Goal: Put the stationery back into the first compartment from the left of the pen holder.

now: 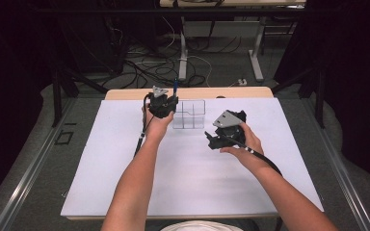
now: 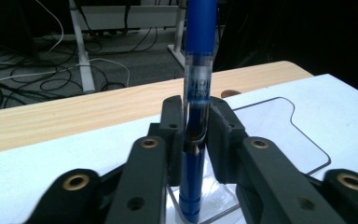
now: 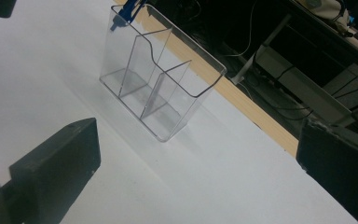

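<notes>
High view: left gripper [image 1: 173, 99] pinches a blue pen [image 1: 175, 86] upright, just beside the clear holder's [image 1: 189, 114] left end, near bench [image 1: 125, 192] far edge. Right gripper [image 1: 212, 137] hovers near holder's right.
Left gripper view: jaws clamp pen [image 2: 196, 93] mid-barrel.
Right gripper view: jaws spread wide, nothing betw. them; holder [image 3: 161, 77] ahead.

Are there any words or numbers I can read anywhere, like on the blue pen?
Blue pen: there is white print on its clear band, seen in the left gripper view, but it is too blurred to read.
Clear plastic organizer: no writing on it.
White table mat: a thin outline is drawn on it, but no words or numbers.
</notes>
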The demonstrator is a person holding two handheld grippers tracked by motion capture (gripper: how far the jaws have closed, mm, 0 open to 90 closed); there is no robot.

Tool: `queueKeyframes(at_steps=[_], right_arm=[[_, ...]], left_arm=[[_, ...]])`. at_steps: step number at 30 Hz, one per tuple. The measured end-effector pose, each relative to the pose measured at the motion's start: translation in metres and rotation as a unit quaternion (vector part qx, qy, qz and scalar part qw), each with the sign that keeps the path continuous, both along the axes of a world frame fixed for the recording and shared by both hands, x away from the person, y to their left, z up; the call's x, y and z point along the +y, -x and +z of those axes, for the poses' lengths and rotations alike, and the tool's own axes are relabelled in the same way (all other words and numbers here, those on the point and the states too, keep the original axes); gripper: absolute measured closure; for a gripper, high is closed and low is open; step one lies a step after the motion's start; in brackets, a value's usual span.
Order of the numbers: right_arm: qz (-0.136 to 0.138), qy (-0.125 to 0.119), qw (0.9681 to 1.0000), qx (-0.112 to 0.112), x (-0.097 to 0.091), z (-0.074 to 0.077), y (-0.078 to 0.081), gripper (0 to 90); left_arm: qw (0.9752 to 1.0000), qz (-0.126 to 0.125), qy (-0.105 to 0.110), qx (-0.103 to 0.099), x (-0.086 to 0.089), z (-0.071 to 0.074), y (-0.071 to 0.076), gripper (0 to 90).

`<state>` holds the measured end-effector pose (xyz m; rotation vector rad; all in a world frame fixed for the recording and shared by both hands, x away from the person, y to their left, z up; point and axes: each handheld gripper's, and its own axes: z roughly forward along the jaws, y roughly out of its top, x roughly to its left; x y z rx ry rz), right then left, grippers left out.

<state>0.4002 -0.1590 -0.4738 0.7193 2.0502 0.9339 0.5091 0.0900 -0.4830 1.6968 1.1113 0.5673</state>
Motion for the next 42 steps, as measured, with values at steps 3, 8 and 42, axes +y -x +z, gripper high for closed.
queueKeyframes(at_steps=[3,8,42], right_arm=[[0.001,-0.001,1.0000,-0.001,-0.001,0.000,0.000,0.0],[-0.003,-0.006,1.0000,0.001,-0.002,-0.001,0.000,0.0],[-0.021,-0.013,0.9995,0.020,-0.020,-0.004,0.005,0.0]], left_arm=[[1.0000,0.006,-0.001,-0.008,0.005,0.006,0.002,69.7],[0.9996,0.013,0.003,-0.024,0.013,0.015,0.005,57.5],[0.9975,-0.069,0.011,0.012,0.039,0.061,0.073,5.0]])
